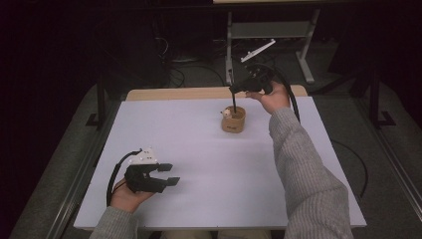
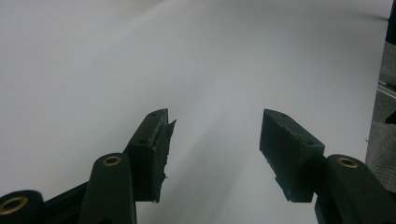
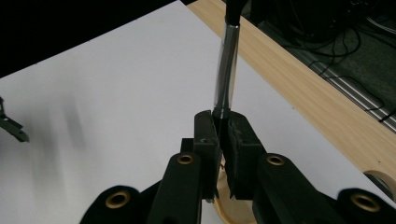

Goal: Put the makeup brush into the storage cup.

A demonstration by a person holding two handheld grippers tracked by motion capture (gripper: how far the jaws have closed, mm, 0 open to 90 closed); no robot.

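My right gripper (image 1: 233,90) hangs over the far middle of the white table (image 1: 209,164), pointing down, shut on a thin pen-like rod (image 1: 234,102). In the right gripper view the jaws (image 3: 223,123) pinch the rod's silver barrel (image 3: 227,65), which has a black end. The rod's lower end reaches into a tan round cup (image 1: 233,121) that also holds a small white object (image 1: 227,113). The cup's tan rim (image 3: 232,215) shows under the jaws. My left gripper (image 1: 174,173) rests low at the near left, open, with nothing between its fingers (image 2: 215,140).
A bare wood strip (image 1: 199,93) runs along the table's far edge. Behind it stand a metal frame (image 1: 268,30) and cables on the dark floor. A grey sleeve (image 1: 303,169) crosses the right half of the table.
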